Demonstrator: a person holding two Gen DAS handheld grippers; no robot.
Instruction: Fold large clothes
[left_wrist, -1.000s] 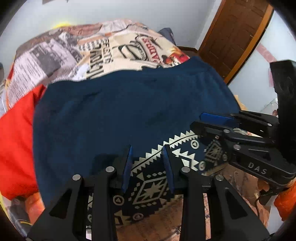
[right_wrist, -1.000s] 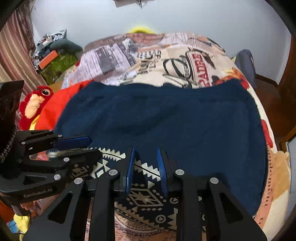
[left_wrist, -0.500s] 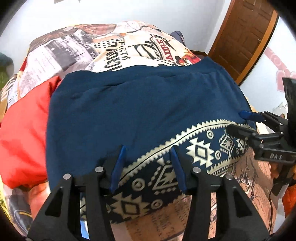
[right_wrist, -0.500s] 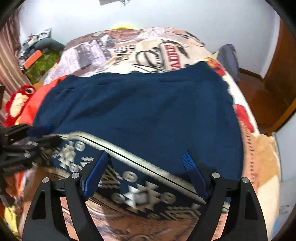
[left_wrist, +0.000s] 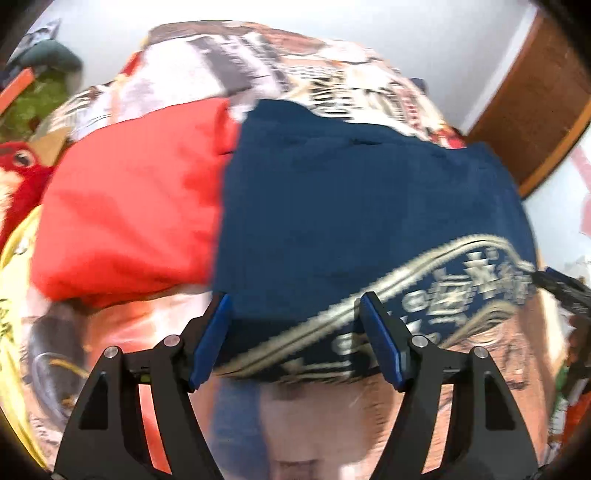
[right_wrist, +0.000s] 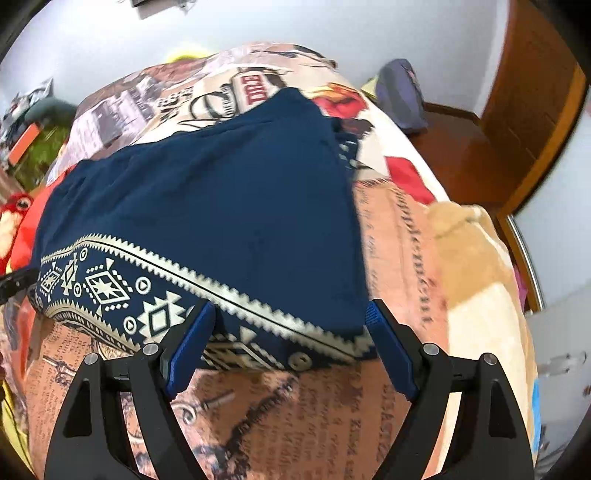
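Note:
A large navy garment (left_wrist: 351, 206) (right_wrist: 221, 206) lies folded flat on the bed, its cream patterned band (right_wrist: 110, 288) along the near edge. My left gripper (left_wrist: 295, 336) hovers over the garment's near left corner, jaws opening, blue pads (left_wrist: 210, 339) clear of the cloth. My right gripper (right_wrist: 291, 343) stands open over the near right corner, the band's edge lying between the pads without being pinched. The right gripper's black tip (left_wrist: 561, 284) shows at the left view's right edge, and the left gripper's tip (right_wrist: 14, 280) at the right view's left edge.
A red cloth (left_wrist: 129, 206) lies beside the navy garment on its left. A printed bedspread (right_wrist: 332, 406) covers the bed. A red plush toy (right_wrist: 14, 214) sits at the bed's left side, a brown wooden door (right_wrist: 532, 92) on the right, clutter on the floor far left.
Both grippers let go of the patterned band and their jaws opened wide. The two hands moved apart toward the garment's near corners, and the fabric now lies flat.

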